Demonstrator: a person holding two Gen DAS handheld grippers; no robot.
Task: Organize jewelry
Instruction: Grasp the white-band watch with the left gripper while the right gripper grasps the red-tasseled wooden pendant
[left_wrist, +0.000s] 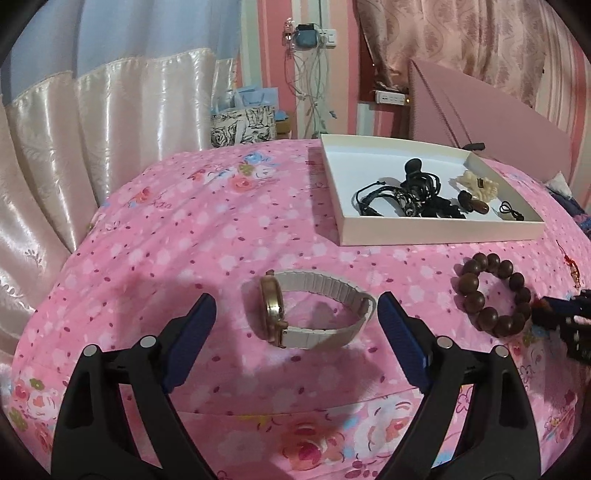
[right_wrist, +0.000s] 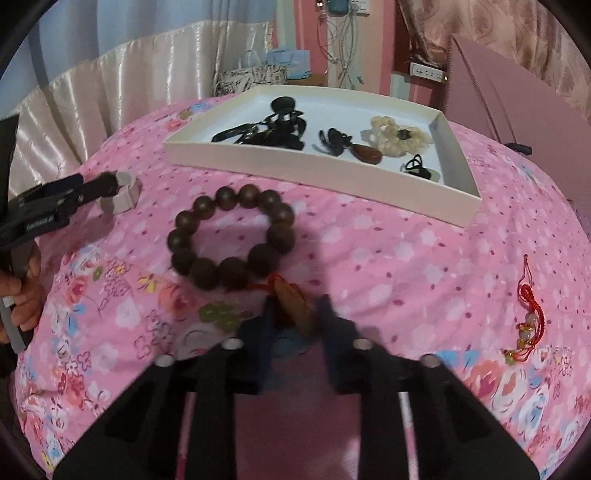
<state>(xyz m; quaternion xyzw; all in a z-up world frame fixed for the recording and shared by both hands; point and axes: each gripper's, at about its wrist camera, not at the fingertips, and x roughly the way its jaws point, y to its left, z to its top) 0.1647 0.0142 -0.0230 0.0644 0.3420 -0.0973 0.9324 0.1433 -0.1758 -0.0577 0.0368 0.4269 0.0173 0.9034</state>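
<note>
Jewelry lies in two groups on the pink floral bedspread (left_wrist: 177, 229), which bulges like a cushion and gives every piece a soft, slightly sloped bed. Largest is the white tray (left_wrist: 439, 232), set at the far side within reach of both hands. It already holds dark cords and clips, a cream flower piece (right_wrist: 399, 136) and a brown teardrop pendant (right_wrist: 365, 154), so it looks to be the collecting place.

Nearer lie the pieces still outside it. The watch (left_wrist: 310, 310) stands on its edge, its pale strap looped in a ring and the gold case upright at the left. That posture offers the left gripper (left_wrist: 297, 321) a band to close across, and its jaws are spread wide, one on each side of the watch, touching nothing as far as I can tell.

Just to the right sits the wooden bead bracelet (right_wrist: 231, 240), flat on the cloth, with a red knot and an amber-brown charm (right_wrist: 293, 302) trailing toward the right gripper (right_wrist: 295, 314). Its blue pads stand close on either side of the charm — narrowed, but whether they actually pinch it I cannot tell. Taking the charm rather than the fat beads seems sensible: it is thin and flat.

Smallest, well off to the right, a red tassel charm (right_wrist: 526, 317) lies alone — untouched.
</note>
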